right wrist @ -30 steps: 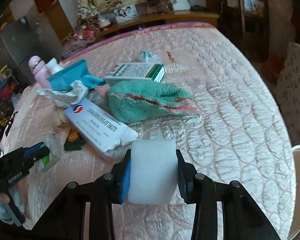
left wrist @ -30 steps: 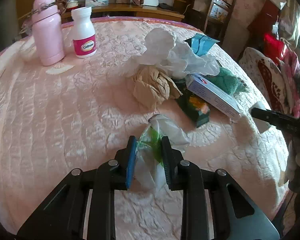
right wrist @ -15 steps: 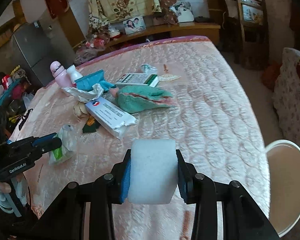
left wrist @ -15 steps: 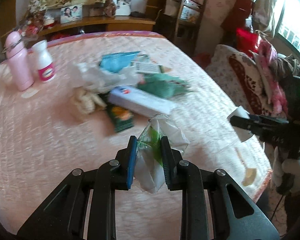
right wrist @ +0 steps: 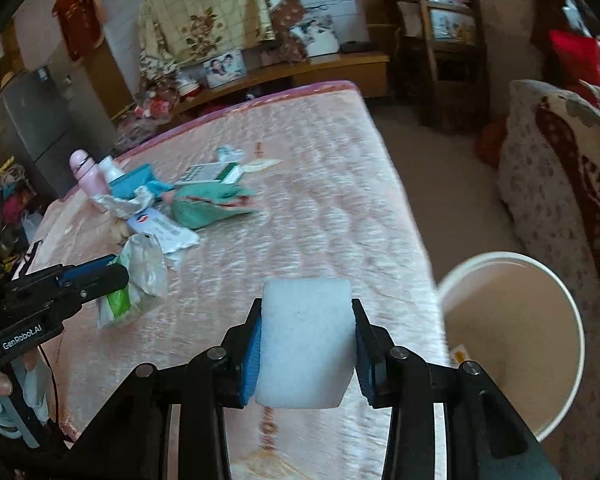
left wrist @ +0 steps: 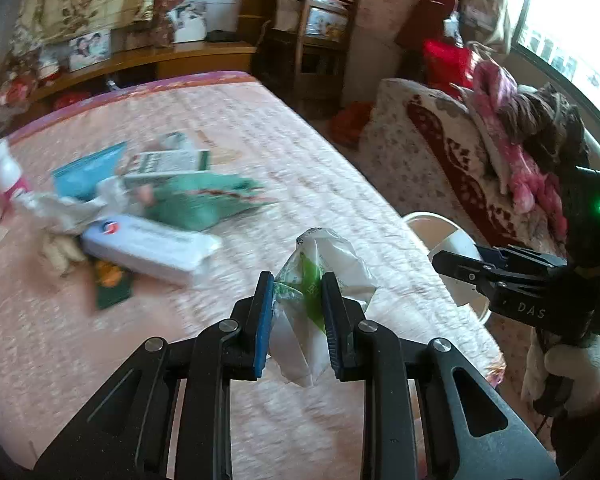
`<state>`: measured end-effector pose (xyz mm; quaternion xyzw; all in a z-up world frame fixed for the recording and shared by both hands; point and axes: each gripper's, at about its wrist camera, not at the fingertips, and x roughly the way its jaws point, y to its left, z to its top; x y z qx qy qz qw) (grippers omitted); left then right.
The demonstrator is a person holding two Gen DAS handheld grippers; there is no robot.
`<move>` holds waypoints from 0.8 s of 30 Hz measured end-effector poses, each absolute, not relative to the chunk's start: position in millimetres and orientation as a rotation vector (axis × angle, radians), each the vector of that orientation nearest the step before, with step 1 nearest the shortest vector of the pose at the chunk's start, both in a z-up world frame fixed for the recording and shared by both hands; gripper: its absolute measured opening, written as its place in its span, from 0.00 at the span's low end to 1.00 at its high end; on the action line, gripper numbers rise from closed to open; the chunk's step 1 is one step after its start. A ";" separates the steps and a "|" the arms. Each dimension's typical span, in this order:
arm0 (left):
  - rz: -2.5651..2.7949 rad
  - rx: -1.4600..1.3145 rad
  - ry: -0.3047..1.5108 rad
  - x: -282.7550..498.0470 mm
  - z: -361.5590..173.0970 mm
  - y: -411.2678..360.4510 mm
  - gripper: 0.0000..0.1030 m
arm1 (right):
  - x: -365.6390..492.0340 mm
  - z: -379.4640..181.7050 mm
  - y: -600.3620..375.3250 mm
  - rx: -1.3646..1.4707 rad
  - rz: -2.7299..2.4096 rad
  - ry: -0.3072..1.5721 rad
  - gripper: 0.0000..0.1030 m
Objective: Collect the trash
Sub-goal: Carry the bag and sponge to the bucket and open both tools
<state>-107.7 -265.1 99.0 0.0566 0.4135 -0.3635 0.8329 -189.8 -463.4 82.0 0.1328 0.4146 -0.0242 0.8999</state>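
Observation:
My left gripper (left wrist: 296,286) is shut on a crumpled clear and green plastic wrapper (left wrist: 320,276), held above the pink quilted bed (left wrist: 284,128). It shows at the left of the right wrist view (right wrist: 112,272) with the wrapper (right wrist: 140,276). My right gripper (right wrist: 306,312) is shut on a white foam block (right wrist: 304,340), held over the bed's right edge. A white bucket (right wrist: 512,332) stands on the floor just right of it, open, with a small scrap inside. In the left wrist view the right gripper (left wrist: 452,266) hangs over the bucket (left wrist: 428,224).
A pile lies mid-bed: a white box (left wrist: 148,248), a teal cloth (left wrist: 204,200), a blue packet (left wrist: 88,172), crumpled tissue (left wrist: 60,208), a green-white box (left wrist: 168,162). A pink bottle (right wrist: 86,174) and a white bottle (right wrist: 110,168) stand behind. A patterned sofa (right wrist: 560,168) is right of the bucket.
Both grippers have drawn back from the pile and swung right toward the bed's edge, each keeping its item. The bucket has come fully into the right wrist view.

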 end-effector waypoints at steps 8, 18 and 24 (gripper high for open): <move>-0.854 0.135 0.891 -117.5 94.5 -322.1 0.21 | -218.3 81.1 -511.0 0.299 -0.157 0.855 0.37; -0.941 0.131 0.920 -122.9 89.4 -387.5 0.21 | -240.8 70.7 -562.0 0.335 -0.267 0.870 0.37; -0.983 0.105 0.945 -127.2 82.4 -420.5 0.21 | -249.7 54.4 -588.5 0.362 -0.321 0.898 0.37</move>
